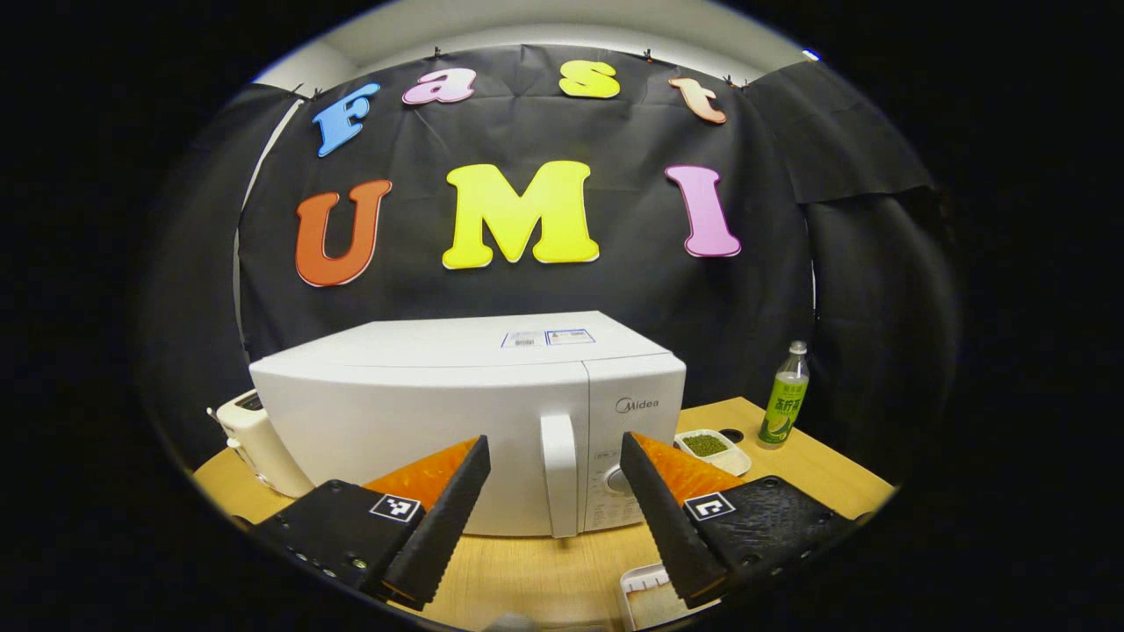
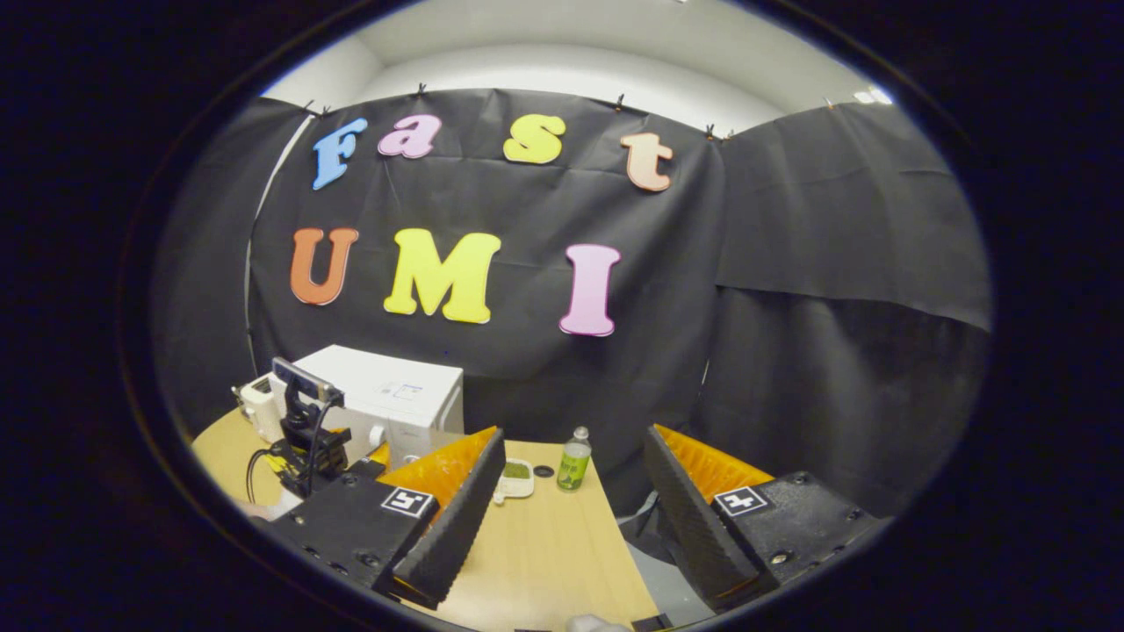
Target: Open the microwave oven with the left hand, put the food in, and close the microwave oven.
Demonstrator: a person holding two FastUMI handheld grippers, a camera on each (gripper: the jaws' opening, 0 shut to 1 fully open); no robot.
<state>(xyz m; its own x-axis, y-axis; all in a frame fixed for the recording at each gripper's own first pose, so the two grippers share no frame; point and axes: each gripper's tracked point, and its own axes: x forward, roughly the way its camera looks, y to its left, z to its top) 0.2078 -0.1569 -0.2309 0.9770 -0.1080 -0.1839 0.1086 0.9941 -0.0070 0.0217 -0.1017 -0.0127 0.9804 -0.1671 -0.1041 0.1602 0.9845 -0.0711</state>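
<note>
On the wooden counter [image 1: 544,570] stands one white microwave oven [image 1: 457,421], the largest thing there, with its door shut and its upright handle [image 1: 559,474] facing the left gripper view. "Midea" is printed on its control panel above the dial, and two small labels sit on its top, too small to read. Behind its left corner is one white toaster [image 1: 250,439]. To the right of the microwave oven, well apart from it, stands one green-labelled drink bottle [image 1: 784,399]; its label writing cannot be read. Between the bottle and the microwave oven lies one small white tray of green food [image 1: 713,449]. One more white dish [image 1: 648,597] shows at the near edge of the counter, partly hidden by a finger.

The left gripper [image 1: 555,456] hangs just before the handle with its fingers spread wide and holding nothing. The right gripper [image 2: 575,452] is off to the right of the counter, fingers likewise apart and empty. Each of the four fingers carries one square black-and-white marker.
</note>
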